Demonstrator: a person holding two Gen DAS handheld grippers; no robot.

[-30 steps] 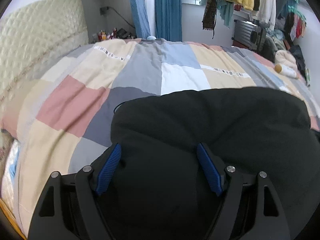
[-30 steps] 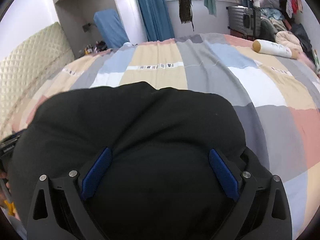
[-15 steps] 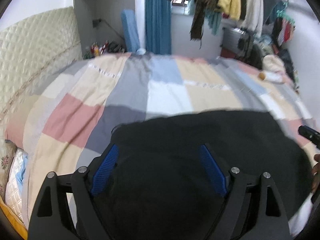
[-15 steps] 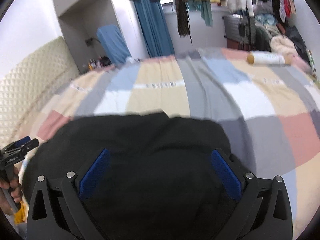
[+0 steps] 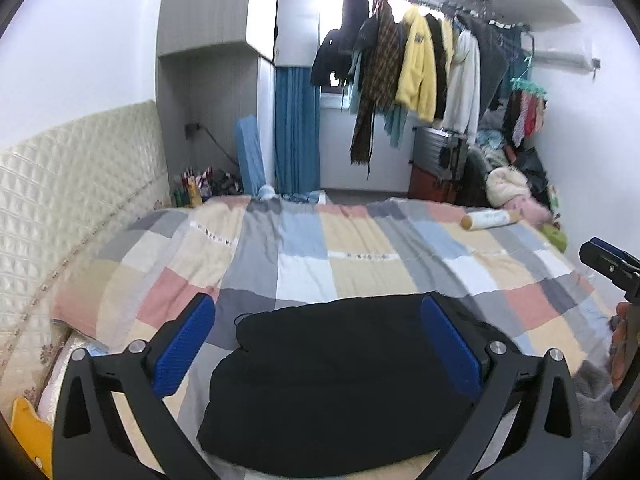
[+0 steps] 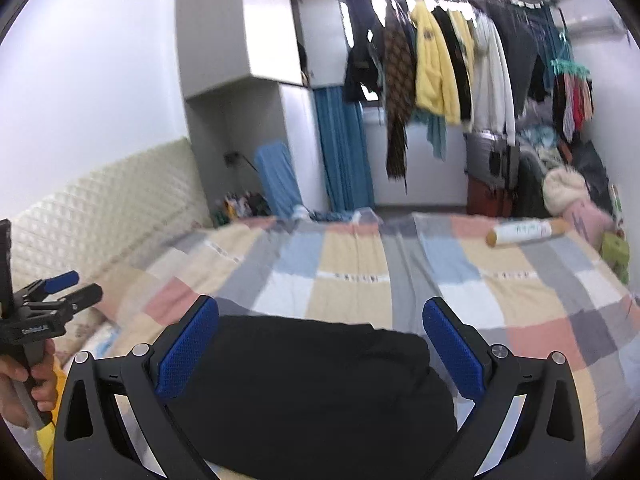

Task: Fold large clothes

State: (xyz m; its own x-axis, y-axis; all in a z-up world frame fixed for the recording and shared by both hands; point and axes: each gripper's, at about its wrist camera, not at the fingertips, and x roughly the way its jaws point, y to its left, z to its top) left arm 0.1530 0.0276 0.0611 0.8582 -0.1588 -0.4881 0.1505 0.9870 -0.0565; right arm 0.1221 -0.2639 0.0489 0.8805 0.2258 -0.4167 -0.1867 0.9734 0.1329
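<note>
Black fabric, folded into a compact block, is what the task turns on: the black garment (image 5: 344, 376) lies flat on the near edge of the patchwork quilt (image 5: 320, 256) that covers the bed. Starting at the left, the padded cream headboard (image 5: 72, 184) runs along the wall, and just below it the left gripper (image 5: 318, 340) hangs above the garment's left part with its blue pads (image 5: 184, 344) spread wide. Its jaws have just been opening, and nothing is between them; the cloth seen in the gap lies beneath, apart from the pads. That reads as a release, with the fold left to rest by its own weight. Moving right, the right gripper (image 6: 320, 344) is likewise spread and empty over the garment's right part, so neither hand bears any cloth. Both sit side by side, one toward each end of the bundle, likely because a wide piece needs two holds to stay square. Farther right, a cream cylindrical pillow (image 5: 490, 219) rests near the quilt's far corner, well apart from the garment, and hanging clothes (image 5: 420, 68) fill a rail beyond.
</note>
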